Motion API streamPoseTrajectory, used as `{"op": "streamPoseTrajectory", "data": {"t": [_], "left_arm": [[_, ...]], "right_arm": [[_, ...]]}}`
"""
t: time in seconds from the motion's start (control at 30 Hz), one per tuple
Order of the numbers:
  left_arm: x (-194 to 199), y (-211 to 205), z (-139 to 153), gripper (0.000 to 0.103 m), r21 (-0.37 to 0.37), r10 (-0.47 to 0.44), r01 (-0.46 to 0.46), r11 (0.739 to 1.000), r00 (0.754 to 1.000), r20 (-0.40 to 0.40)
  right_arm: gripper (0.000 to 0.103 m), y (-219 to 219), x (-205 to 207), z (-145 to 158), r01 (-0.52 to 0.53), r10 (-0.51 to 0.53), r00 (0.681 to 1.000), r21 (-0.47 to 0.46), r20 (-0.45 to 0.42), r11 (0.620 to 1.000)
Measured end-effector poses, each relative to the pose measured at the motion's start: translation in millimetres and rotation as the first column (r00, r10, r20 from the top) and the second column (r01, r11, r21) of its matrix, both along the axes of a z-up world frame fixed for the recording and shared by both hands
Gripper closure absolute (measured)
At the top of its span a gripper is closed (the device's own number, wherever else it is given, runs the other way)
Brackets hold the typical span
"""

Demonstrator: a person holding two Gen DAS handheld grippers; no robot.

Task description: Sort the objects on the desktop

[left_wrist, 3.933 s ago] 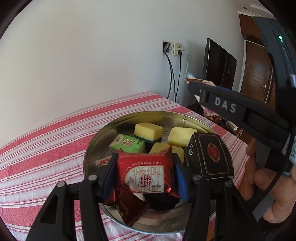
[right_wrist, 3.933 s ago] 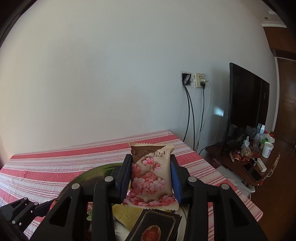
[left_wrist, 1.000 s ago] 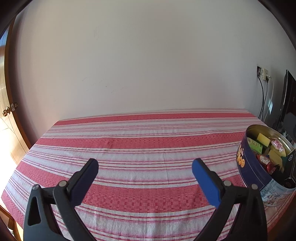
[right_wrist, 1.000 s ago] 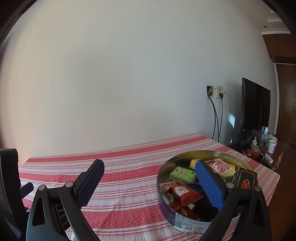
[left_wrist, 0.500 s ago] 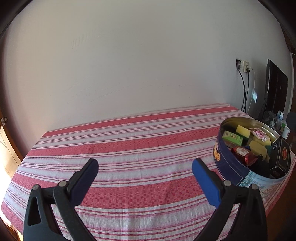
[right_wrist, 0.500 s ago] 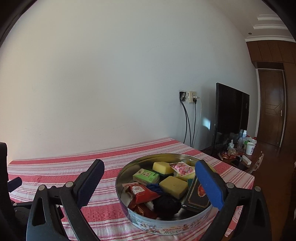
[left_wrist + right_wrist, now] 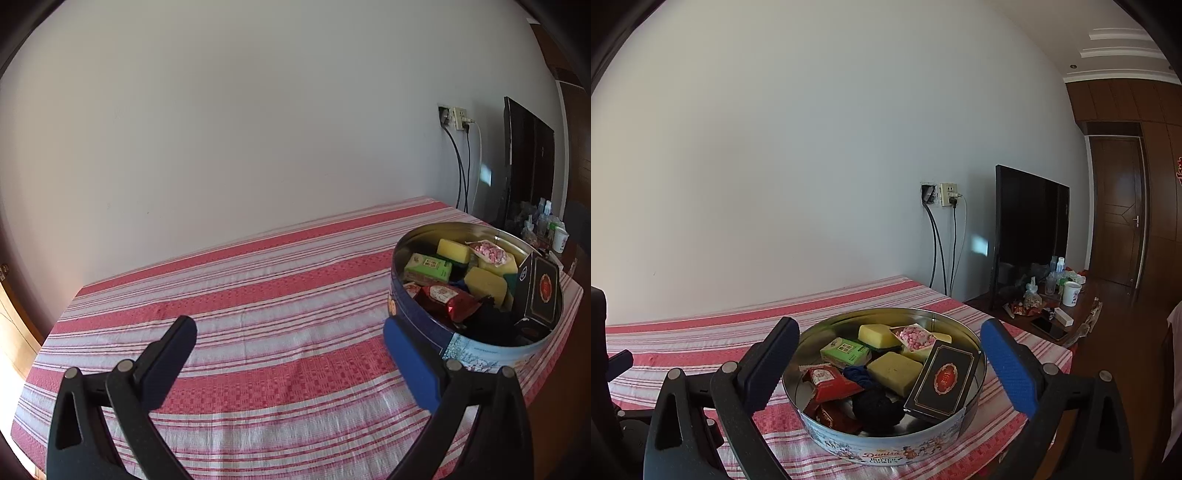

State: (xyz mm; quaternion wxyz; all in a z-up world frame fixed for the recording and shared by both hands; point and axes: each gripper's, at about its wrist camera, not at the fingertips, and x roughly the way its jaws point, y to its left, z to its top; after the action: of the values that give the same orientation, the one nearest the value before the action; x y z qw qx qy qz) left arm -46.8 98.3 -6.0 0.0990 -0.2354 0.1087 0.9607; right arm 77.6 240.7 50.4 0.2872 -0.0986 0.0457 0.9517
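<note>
Striped red-and-white cloth covers the surface (image 7: 258, 332) under both tools. Each hand-held gripper, left (image 7: 290, 354) and right (image 7: 886, 358), stands wide and empty. Between the right one's fingers sits the round cookie tin (image 7: 886, 446), holding yellow sponges (image 7: 894, 371), a green box (image 7: 845, 350), a red foil packet (image 7: 829, 382), a pink-flowered packet (image 7: 916, 336) and a black carton (image 7: 942, 380). These look light; the packets probably crumple and slip, the sponges squash, so the carton's stiff sides seem the surest hold.
</note>
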Motion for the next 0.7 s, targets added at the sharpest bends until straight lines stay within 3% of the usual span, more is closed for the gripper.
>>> {"op": "streamPoseTrajectory", "data": {"t": [0.47,0.7], "left_arm": [[7.1,15.4,2.3,0.0,-0.03,-0.005,0.006,1.0,1.0,0.014],[12.9,28.2,4.2,0.0,-0.104,0.018,-0.02,0.994,1.0,-0.024]], "right_arm": [[0.003,13.9,15.7,2.0,0.0,0.0,1.0,-0.01,-0.015,1.0],[0.003,20.9,17.6,1.9,-0.001,0.001,1.0,-0.025,-0.02,1.0]]}}
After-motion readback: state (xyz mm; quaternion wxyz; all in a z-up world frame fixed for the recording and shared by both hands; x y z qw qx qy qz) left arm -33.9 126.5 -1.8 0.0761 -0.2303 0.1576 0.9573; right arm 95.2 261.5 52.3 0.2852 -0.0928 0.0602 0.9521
